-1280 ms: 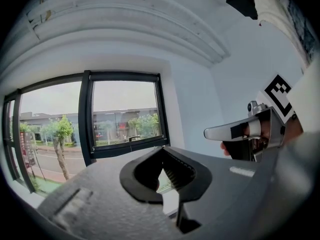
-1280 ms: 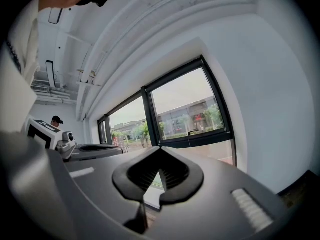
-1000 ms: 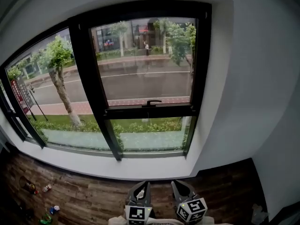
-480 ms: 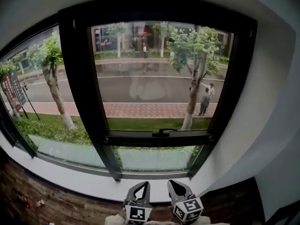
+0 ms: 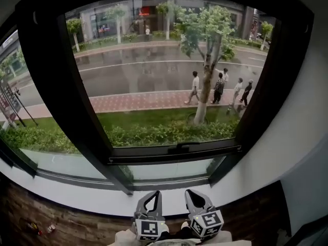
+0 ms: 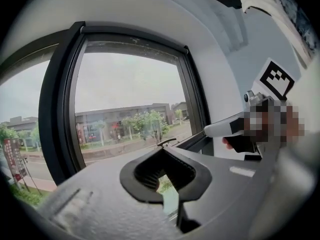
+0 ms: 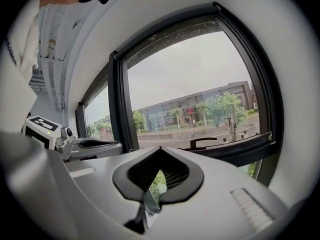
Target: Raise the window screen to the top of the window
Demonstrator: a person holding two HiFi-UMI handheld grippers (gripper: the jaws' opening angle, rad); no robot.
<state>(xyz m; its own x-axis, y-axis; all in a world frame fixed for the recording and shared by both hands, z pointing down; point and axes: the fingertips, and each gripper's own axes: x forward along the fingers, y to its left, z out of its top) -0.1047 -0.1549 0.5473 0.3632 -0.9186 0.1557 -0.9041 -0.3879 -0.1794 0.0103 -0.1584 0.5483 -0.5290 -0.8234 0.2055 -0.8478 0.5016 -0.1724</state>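
Observation:
A black-framed window (image 5: 61, 91) fills the head view. Low across its right pane runs a black rail with a small handle (image 5: 187, 147); clear glass shows above and below it. My left gripper (image 5: 153, 195) and right gripper (image 5: 192, 193) sit side by side below the rail, over the sill and apart from the window. Both are shut with nothing between the jaws. In the left gripper view the shut jaws (image 6: 163, 154) point at the handle (image 6: 166, 141). The right gripper view shows its shut jaws (image 7: 160, 151) below the handle (image 7: 202, 141).
A white sill (image 5: 102, 201) runs under the window, with dark wood flooring (image 5: 66, 224) below and small litter (image 5: 41, 227) at the left. A white wall (image 5: 302, 137) closes the right side. Outside are a street, a tree and several walkers.
The window has come much closer and now fills the head view. The rail with the handle sits lower and nearer the grippers. Both grippers stay shut, side by side.

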